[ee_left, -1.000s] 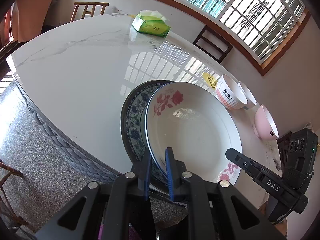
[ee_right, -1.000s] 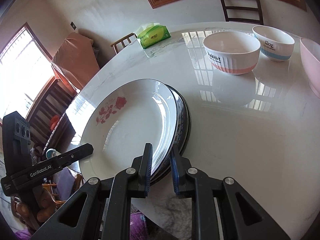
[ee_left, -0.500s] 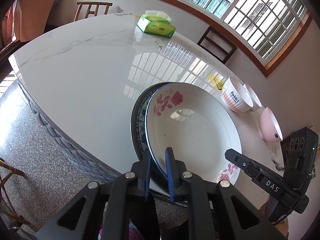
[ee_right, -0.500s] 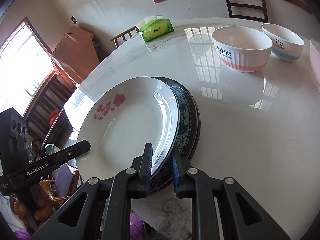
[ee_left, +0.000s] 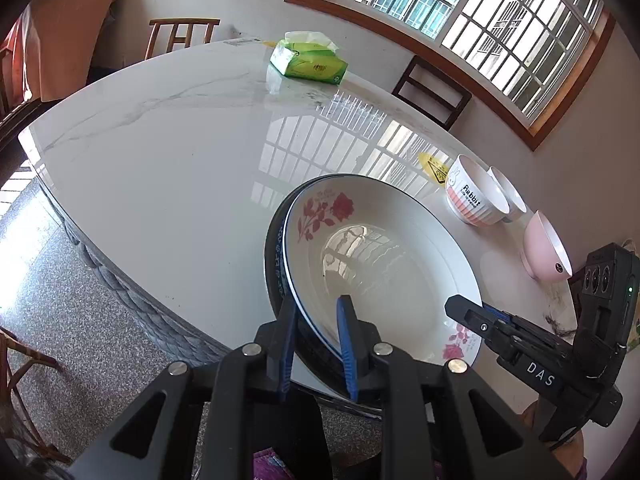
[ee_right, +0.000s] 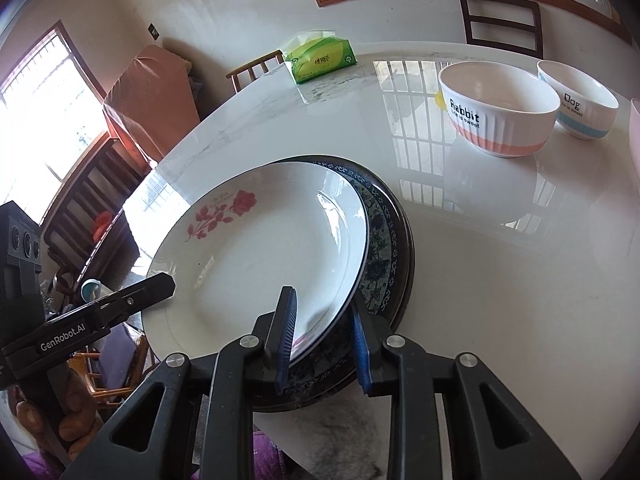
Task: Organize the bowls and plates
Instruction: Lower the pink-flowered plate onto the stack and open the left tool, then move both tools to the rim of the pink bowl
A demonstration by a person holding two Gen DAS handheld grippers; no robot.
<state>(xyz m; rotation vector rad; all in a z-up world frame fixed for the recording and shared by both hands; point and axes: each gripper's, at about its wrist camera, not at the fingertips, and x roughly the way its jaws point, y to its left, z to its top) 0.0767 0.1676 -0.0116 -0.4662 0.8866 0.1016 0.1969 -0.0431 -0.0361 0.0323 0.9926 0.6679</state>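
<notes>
Watching the release: we have both tongs at the near rim of the plate stack, and their jaws have just been opening, with the rims between them.
Left tongs (ee_left: 316, 336): we see its blue pads parted a little around the rim of the rose plate (ee_left: 384, 256); the pads look clear of it, so we judge nothing is clamped.
Right tongs (ee_right: 322, 334): parted slightly wider, straddling the rims of the rose plate and the blue plate (ee_right: 382, 256) under it; no pad presses that we can see.
Stack: the rose plate sits on the blue plate, off-centre toward our left, at the near edge of the table (ee_left: 168, 152); the stack overhangs that edge.
Bowls: rabbit bowl (ee_right: 496, 108), dog bowl (ee_right: 580, 98) and pink bowl (ee_left: 544, 248) stand apart on the far right, not yet nested.
Risk, tipping: we think the overhang could let the stack tilt off the edge if a pad drags a rim while pulling back.
Risk, sliding: the top plate could skid on the glazed one below.
Risk, chipping: a half-open pad catching the rim.
</notes>
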